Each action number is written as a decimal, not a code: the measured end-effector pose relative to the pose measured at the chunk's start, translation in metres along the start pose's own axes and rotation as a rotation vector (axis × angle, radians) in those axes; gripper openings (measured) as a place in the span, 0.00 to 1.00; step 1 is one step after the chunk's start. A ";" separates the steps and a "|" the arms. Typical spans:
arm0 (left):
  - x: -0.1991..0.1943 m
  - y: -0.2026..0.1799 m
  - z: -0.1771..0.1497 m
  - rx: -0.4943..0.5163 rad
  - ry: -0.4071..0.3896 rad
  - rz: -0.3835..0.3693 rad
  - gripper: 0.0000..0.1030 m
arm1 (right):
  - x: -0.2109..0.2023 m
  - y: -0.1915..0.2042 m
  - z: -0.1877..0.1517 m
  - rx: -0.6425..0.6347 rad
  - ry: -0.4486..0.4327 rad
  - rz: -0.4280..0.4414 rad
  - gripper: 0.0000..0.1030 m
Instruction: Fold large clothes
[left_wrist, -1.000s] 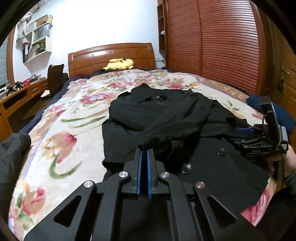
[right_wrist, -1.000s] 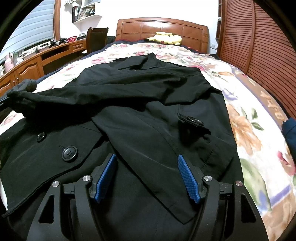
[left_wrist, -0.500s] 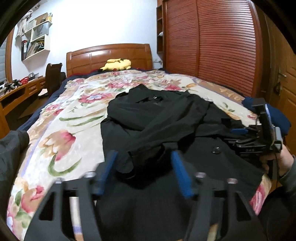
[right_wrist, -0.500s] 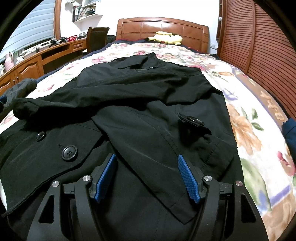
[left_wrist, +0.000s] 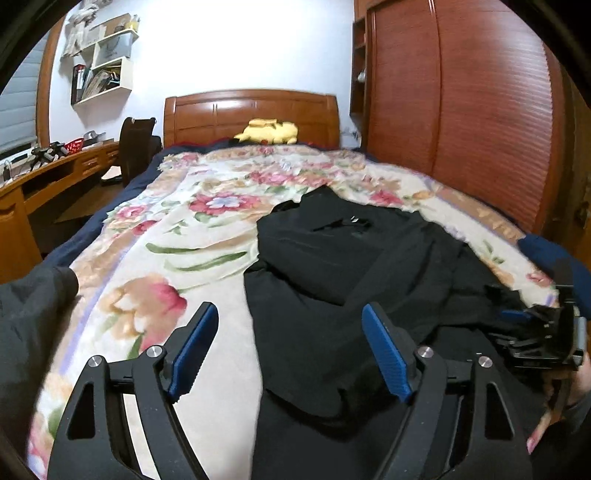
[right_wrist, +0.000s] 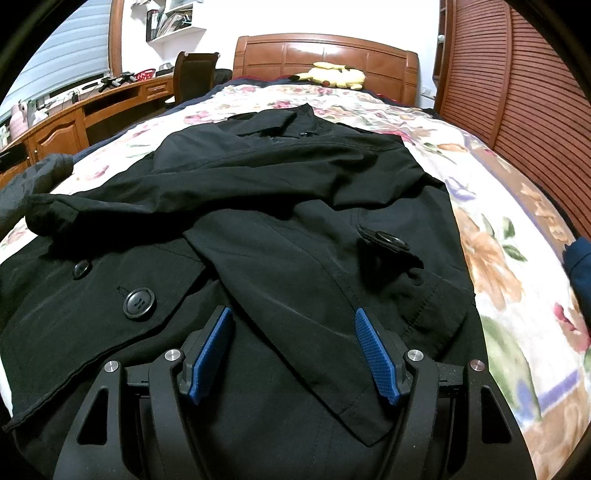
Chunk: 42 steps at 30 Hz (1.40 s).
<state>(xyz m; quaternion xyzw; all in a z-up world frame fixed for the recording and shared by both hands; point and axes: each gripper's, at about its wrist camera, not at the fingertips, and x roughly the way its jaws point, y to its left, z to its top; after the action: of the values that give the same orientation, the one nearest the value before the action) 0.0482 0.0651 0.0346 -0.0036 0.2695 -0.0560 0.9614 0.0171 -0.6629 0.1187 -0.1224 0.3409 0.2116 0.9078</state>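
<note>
A large black coat (left_wrist: 351, 266) with big black buttons (right_wrist: 138, 302) lies front-up on the floral bedspread (left_wrist: 177, 236), both sleeves laid across its chest (right_wrist: 258, 184). My left gripper (left_wrist: 290, 347) is open and empty, lifted above the coat's left edge. My right gripper (right_wrist: 291, 347) is open and empty, low over the coat's hem area (right_wrist: 295, 387); it also shows at the right edge of the left wrist view (left_wrist: 539, 332).
A wooden headboard (left_wrist: 251, 114) with a yellow plush toy (left_wrist: 269, 131) is at the far end. A wooden wardrobe (left_wrist: 461, 110) runs along the right. A desk (left_wrist: 44, 177) and chair (left_wrist: 136, 144) stand at the left. A dark blue item (left_wrist: 554, 254) lies at the bed's right edge.
My left gripper was shut on the coat's sleeve, then opened, let it drop onto the coat, and drew back and left. The right gripper has stayed still and open.
</note>
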 end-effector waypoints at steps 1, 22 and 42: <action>0.006 0.001 0.001 0.009 0.017 0.004 0.79 | 0.000 0.000 0.000 0.000 0.000 0.000 0.69; 0.029 -0.027 -0.066 0.076 0.269 0.006 0.79 | 0.001 -0.003 0.000 -0.007 0.008 0.035 0.69; -0.011 -0.007 -0.081 0.056 0.208 0.060 0.79 | -0.029 -0.009 -0.012 -0.002 0.003 0.035 0.69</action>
<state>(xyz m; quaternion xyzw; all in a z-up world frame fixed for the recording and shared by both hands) -0.0035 0.0609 -0.0286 0.0373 0.3660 -0.0350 0.9292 -0.0052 -0.6841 0.1305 -0.1175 0.3440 0.2276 0.9034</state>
